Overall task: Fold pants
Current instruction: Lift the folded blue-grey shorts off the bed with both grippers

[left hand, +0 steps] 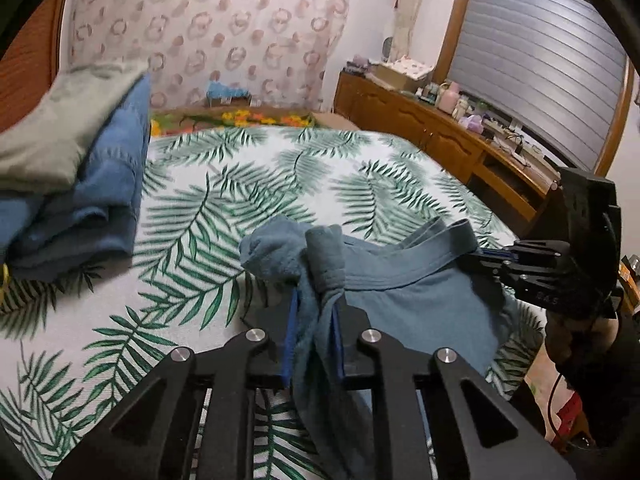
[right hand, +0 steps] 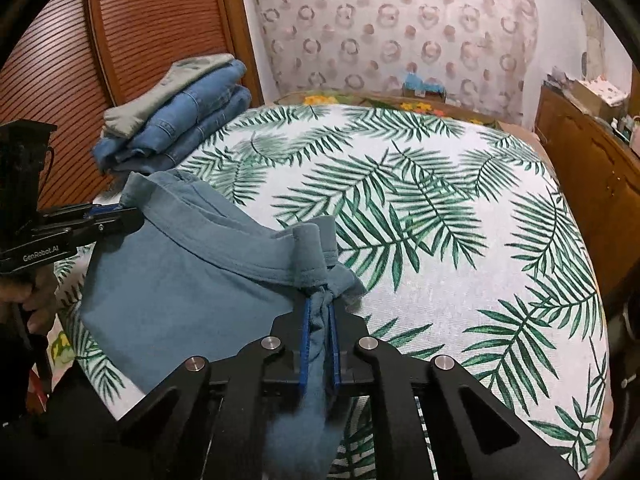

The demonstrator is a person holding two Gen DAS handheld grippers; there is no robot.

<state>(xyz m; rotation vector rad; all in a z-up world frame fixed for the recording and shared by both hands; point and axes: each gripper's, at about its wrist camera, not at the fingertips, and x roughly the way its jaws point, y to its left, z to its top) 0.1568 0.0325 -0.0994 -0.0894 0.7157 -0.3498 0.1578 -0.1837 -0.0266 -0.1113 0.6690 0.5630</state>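
Pants (right hand: 168, 280) are sagging soft and light over the bed (right hand: 440, 280) while I'm clenching my left claw (left hand: 314, 304) and right claw (right hand: 319, 308) on opposite waistband ends, gripping thick hem against slipping.

We hold both tools angled downward: our left gripper (left hand: 314, 300) is pinched tight on bunched cloth, and our right gripper (right hand: 318, 308) is clamped the same way alongside.
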